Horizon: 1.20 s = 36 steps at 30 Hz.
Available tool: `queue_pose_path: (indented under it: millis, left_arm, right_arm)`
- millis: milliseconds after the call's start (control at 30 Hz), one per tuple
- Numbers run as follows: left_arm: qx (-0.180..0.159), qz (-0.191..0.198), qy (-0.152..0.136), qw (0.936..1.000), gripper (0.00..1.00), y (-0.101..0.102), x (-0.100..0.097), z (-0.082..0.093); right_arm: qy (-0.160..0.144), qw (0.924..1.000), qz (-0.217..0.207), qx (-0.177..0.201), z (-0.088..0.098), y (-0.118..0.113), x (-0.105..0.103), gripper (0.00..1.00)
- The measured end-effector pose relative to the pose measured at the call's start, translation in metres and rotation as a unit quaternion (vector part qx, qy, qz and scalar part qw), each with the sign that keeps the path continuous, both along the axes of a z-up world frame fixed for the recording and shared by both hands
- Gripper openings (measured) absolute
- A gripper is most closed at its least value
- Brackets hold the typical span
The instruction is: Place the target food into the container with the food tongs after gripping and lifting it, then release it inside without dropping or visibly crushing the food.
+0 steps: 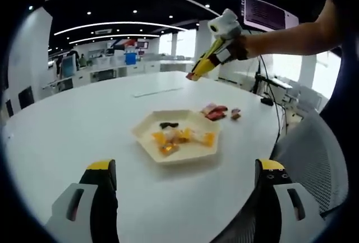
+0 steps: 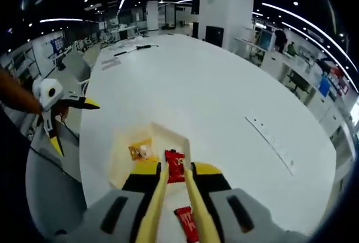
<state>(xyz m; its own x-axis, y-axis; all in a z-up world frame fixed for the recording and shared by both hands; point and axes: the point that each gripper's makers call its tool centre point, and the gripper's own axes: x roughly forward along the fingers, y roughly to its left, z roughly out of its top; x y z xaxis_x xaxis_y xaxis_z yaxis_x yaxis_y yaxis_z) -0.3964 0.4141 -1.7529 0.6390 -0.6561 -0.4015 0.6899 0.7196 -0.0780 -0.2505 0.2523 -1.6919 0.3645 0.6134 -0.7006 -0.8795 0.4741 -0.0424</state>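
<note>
Table: white top, smooth, faint satin sheen, reflecting the ceiling lights softly. Hexagonal tray: cream, matt, plastic-looking, smooth walls. Wrapped sweets in the tray: glossy yellow and clear film, crinkled. Red packet between the tongs: shiny printed foil or film. Tongs: yellow, smooth, dull-finished arms, looking like plastic. Left gripper: black and yellow jaw tips over grey moulded plastic bodies, matt. Chair: grey mesh fabric, open weave, rough-looking.
</note>
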Motion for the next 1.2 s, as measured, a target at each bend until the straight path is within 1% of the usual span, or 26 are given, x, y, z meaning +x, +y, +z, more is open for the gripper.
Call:
queue_pose_path:
  millis: [167, 400, 567, 733, 967, 1033, 1067, 1133, 1200]
  left_arm:
    - [0.003, 0.001, -0.001, 1.0000, 0.99, 0.000, 0.000, 0.000]
    - [0.008, 0.003, -0.003, 1.0000, 0.99, 0.002, 0.000, -0.001]
    - [0.009, 0.003, -0.004, 0.9999, 0.99, 0.001, -0.001, 0.000]
    - [0.008, 0.005, -0.005, 0.9999, 0.99, 0.002, 0.000, 0.001]
    - [0.003, 0.005, -0.004, 1.0000, 0.99, 0.002, 0.000, 0.001]
    - [0.003, 0.005, -0.004, 1.0000, 0.99, 0.002, 0.000, 0.001]
    - [0.003, 0.005, -0.004, 1.0000, 0.99, 0.002, 0.000, 0.001]
    - [0.003, 0.006, -0.004, 1.0000, 0.99, 0.002, 0.000, 0.001]
    - [0.002, 0.006, -0.004, 1.0000, 0.99, 0.003, 0.000, 0.001]
  right_arm:
    - [0.000, 0.9999, 0.013, 0.001, 0.001, 0.015, -0.006, 0.20]
    - [0.001, 0.9998, 0.022, 0.002, 0.001, 0.033, -0.009, 0.20]
    - [0.001, 0.9996, 0.027, 0.000, -0.001, 0.041, -0.010, 0.21]
    - [-0.007, 0.9997, 0.024, -0.007, -0.006, 0.040, -0.006, 0.24]
    - [-0.015, 0.9996, 0.024, -0.002, 0.000, 0.038, -0.006, 0.26]
    - [-0.020, 0.9995, 0.026, 0.006, 0.004, 0.038, -0.006, 0.27]
    - [-0.020, 0.9994, 0.025, 0.017, 0.008, 0.039, -0.006, 0.27]
    - [-0.028, 0.9991, 0.024, 0.020, 0.011, 0.038, -0.005, 0.28]
    - [-0.038, 0.9982, 0.031, 0.035, 0.017, 0.040, -0.005, 0.28]
